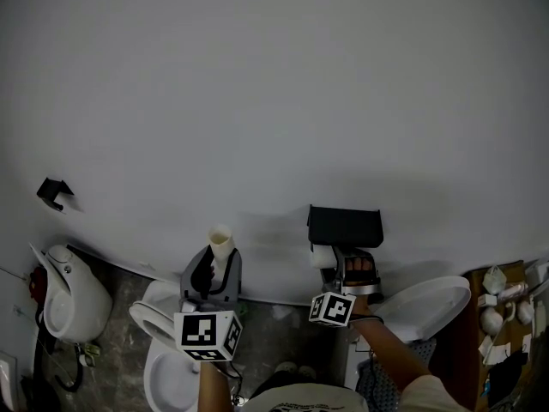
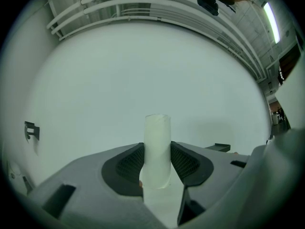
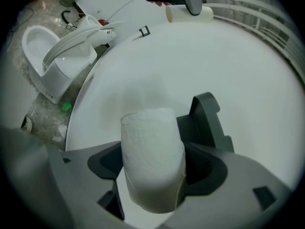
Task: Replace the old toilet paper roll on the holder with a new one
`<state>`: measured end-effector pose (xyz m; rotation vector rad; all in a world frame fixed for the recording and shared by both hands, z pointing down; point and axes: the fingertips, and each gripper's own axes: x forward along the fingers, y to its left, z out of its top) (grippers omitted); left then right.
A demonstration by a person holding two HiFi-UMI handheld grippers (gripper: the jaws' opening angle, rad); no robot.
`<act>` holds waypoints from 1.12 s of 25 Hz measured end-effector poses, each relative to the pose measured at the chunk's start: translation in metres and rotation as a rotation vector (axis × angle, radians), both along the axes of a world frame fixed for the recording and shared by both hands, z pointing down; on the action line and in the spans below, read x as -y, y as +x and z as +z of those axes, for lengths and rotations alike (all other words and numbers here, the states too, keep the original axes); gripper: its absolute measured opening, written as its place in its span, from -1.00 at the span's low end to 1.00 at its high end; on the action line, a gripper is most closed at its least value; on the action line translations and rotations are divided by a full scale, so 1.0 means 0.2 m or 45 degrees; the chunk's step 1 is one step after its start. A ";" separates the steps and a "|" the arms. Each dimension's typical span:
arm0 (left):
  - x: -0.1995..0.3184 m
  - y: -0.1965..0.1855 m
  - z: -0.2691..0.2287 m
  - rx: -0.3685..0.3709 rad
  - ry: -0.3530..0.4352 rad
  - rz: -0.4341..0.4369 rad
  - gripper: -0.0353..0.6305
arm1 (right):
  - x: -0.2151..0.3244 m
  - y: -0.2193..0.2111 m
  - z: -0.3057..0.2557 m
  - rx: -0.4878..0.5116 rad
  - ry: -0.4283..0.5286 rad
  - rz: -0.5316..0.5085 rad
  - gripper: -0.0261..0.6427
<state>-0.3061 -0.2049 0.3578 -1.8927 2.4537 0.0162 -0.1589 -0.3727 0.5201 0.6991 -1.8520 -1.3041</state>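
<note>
New roll (image 3: 151, 147) sits between the wide-set jaws of the right tool (image 3: 153, 168), both pads seemingly against it. It is just below the black wall holder (image 1: 345, 227), at the holder's 7 o'clock, and by my judgement not yet seated. The bare old tube (image 2: 157, 128) is already off, clamped upright in the narrower-set left tool (image 2: 157, 151), so mounting the roll and discarding the tube remain.

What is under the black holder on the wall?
A white new roll shows under the black holder, between the jaws of the right gripper. The holder's cover hides whether the roll sits on a bar.
</note>
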 end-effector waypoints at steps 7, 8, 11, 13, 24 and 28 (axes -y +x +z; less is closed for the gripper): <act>0.06 0.04 0.00 -0.001 0.000 0.040 -0.36 | -0.16 0.05 -0.08 0.197 -0.277 -0.033 0.20; 0.08 0.05 0.00 0.000 0.001 0.049 -0.36 | -0.18 0.06 -0.11 0.243 -0.317 -0.038 0.18; 0.13 0.10 -0.02 0.001 0.008 0.075 -0.36 | -0.24 0.10 -0.22 0.409 -0.475 -0.087 0.11; 0.15 0.12 -0.02 0.005 0.012 0.080 -0.36 | -0.26 0.14 -0.32 0.578 -0.605 -0.117 0.09; 0.24 0.25 -0.04 -0.024 0.044 0.110 -0.36 | -0.07 0.55 -0.75 1.378 -0.687 0.077 -0.53; 0.25 0.27 -0.05 -0.035 0.053 0.121 -0.36 | -0.05 0.61 -0.76 1.495 -0.711 0.133 -0.67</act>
